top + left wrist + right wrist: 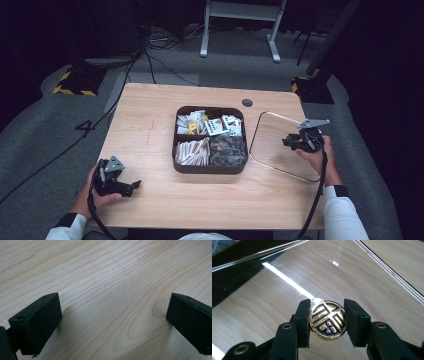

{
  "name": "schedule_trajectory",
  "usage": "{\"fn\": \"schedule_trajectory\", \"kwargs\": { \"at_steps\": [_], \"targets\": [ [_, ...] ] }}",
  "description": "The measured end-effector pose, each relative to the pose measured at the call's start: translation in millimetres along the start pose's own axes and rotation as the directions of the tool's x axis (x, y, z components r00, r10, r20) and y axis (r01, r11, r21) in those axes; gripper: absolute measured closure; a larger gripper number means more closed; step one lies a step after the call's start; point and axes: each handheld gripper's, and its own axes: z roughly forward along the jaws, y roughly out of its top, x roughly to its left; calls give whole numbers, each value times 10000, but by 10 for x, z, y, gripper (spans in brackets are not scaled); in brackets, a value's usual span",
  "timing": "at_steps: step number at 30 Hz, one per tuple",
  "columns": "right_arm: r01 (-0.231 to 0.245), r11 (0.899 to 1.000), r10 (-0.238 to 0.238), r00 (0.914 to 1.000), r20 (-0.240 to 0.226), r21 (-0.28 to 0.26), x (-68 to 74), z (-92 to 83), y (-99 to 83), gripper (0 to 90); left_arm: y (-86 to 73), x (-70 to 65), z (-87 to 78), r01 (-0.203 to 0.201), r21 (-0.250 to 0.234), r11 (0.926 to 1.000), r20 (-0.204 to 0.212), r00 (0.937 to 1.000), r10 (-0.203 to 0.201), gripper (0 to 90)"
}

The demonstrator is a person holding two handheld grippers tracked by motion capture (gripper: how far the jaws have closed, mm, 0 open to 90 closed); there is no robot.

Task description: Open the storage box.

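Dark floor and cables ring a pale wood table [150, 115] with a divided tray [210, 168] at its middle. Over the clear lid [267, 145] by the right edge, the right gripper [328, 320] pinches a gold coin [328, 320] by its rim. It looks light, stiff, foil-slick, probably easily dented. The left gripper [113, 320] rests spread, empty, near the front left corner.

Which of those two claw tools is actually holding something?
The right gripper, over the clear lid: its jaws pinch a round gold-and-black knob. The left gripper has its jaws spread wide above bare table.
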Motion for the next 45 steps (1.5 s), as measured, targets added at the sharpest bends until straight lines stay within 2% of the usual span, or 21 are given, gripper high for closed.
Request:
{"fn": "schedule_trajectory", "kwargs": {
  "at_steps": [6, 11, 19, 25, 26, 28, 31, 33, 36, 37, 38, 39, 40, 45],
  "targets": [
    [-273, 9991, 272, 9996, 51, 313, -51, 180, -74, 594, 0, 0, 0, 0, 2, 10000, 4, 10000, 0, 5],
    [-45, 9976, 30, 9997, 232, 685, -59, 340, -89, 594, 0, 0, 0, 1, 0, 10000, 1, 10000, -1, 5],
    [-162, 9964, 131, 9992, 385, 829, -59, 478, -116, 592, 0, 0, 0, 0, -1, 10000, 0, 10000, 0, 5],
    [-322, 9974, 303, 9991, 306, 640, -68, 485, -136, 587, 0, 0, 0, 0, 0, 10000, 0, 10000, 0, 5],
    [-541, 9975, 538, 9985, 83, 458, -83, 474, -139, 543, 0, 0, 0, -1, 2, 10000, 0, 10000, 1, 5],
    [-673, 9972, 674, 9977, -19, 329, -94, 460, -139, 517, 0, 0, 0, 1, -1, 10000, 1, 10000, -1, 5],
    [-783, 9967, 786, 9968, -162, 191, -106, 425, -138, 482, 0, 0, 0, -3, -1, 10000, 1, 10000, 3, 5],
    [-994, 9950, 994, 9949, -161, 37, -109, 401, -140, 425, 0, 0, 0, -1, 0, 10000, 2, 10000, 1, 5],
    [-1092, 9938, 1088, 9938, -225, -186, -99, 367, -121, 398, 0, 0, 0, 0, 1, 10000, 3, 10000, 0, 5],
    [-1092, 9938, 1088, 9938, -225, -186, -99, 367, -121, 398, 0, 0, 0, 0, 1, 10000, 3, 10000, 0, 5],
    [-1084, 9932, 1064, 9931, -485, -417, -81, 337, -96, 401, 0, 0, 0, -2, 0, 10000, 1, 10000, 2, 5],
    [-1084, 9932, 1064, 9931, -485, -417, -81, 337, -96, 401, 0, 0, 0, -2, 0, 10000, 1, 10000, 2, 5],
    [-1059, 9923, 1013, 9924, -699, -645, -54, 316, -64, 388, 0, 0, 0, 1, 0, 10000, 3, 10000, -1, 5],
    [-984, 9909, 907, 9922, -853, -918, 4, 284, 9, 345, 0, 0, 0, -1, 0, 10000, 0, 10000, 1, 5]
  ]
}}
